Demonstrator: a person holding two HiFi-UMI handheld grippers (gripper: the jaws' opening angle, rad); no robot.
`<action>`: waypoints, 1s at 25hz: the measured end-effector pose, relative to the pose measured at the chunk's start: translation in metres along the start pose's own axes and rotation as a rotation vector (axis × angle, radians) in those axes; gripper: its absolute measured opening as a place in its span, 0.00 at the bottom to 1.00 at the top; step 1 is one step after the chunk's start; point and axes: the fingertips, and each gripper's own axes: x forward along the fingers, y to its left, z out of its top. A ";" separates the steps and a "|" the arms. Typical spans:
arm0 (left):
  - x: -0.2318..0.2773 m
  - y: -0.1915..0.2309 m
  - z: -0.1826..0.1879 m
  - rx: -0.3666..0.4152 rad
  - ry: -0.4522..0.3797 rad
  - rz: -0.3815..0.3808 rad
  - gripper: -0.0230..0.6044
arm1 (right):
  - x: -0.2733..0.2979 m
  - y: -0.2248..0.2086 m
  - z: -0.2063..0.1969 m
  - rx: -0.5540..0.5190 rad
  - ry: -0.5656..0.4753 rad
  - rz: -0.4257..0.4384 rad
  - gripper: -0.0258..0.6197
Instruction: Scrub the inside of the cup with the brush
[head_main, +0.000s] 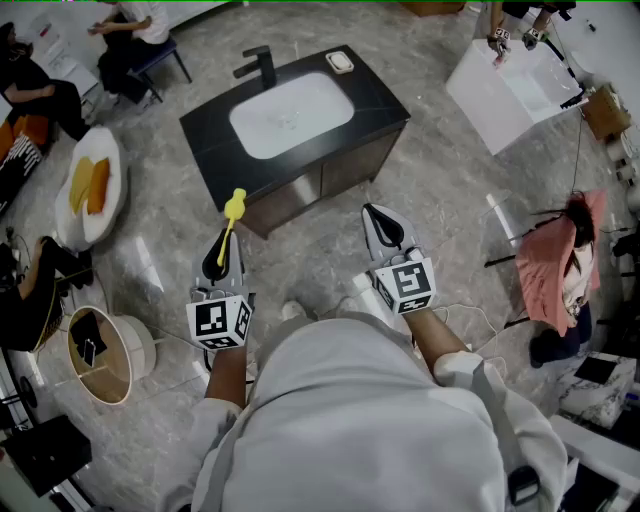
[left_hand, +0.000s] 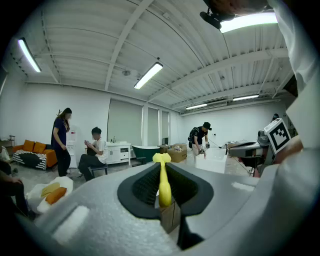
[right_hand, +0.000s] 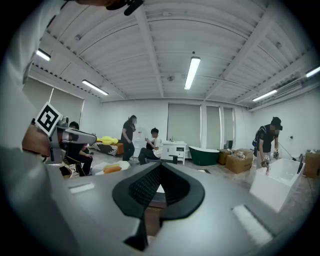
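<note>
Left gripper (head_main: 222, 250): jaws clamped on the thin yellow plastic brush (head_main: 233, 215), whose head pokes past the jaw tips. It's held in the air, near the front edge of the black sink cabinet (head_main: 210, 135). Right gripper (head_main: 385, 232): jaws closed together, nothing between.

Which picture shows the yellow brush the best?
The left gripper view: the slim yellow plastic brush is close up, pinched between the left gripper's black fingers. The head view shows it small, poking past that gripper. The right gripper view doesn't show it.
</note>
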 end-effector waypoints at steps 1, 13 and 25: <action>0.000 -0.001 0.000 0.001 0.000 0.000 0.09 | -0.001 0.000 0.000 0.000 0.001 0.001 0.04; -0.002 -0.009 0.000 0.006 0.008 -0.001 0.09 | -0.007 0.000 -0.001 0.013 -0.011 0.018 0.04; 0.017 -0.048 -0.005 0.009 0.021 0.040 0.09 | -0.022 -0.031 -0.027 0.027 0.019 0.101 0.05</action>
